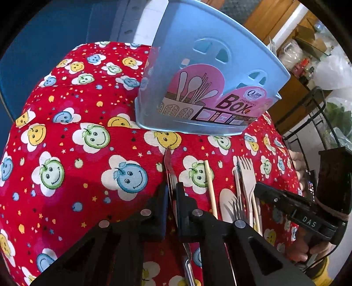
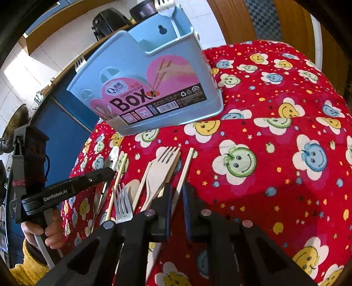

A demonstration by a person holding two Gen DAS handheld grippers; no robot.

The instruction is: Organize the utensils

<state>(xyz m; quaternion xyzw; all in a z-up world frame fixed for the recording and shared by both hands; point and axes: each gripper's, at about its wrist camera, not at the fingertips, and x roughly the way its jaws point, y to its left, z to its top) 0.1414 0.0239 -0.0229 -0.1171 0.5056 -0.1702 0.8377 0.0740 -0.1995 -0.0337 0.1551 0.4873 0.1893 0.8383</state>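
Left gripper (image 1: 172, 193): my jaws are clamping a metal knife (image 1: 169, 167).
Right gripper (image 2: 177, 199): my jaws are closing around a wooden chopstick (image 2: 186, 169).
Tabletop: blue chopsticks box (image 2: 154, 88) is standing on the red cloth (image 2: 275, 154).

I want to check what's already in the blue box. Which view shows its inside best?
The right wrist view: the blue box shows its open top with a fork inside. The left wrist view shows mainly its outer wall.
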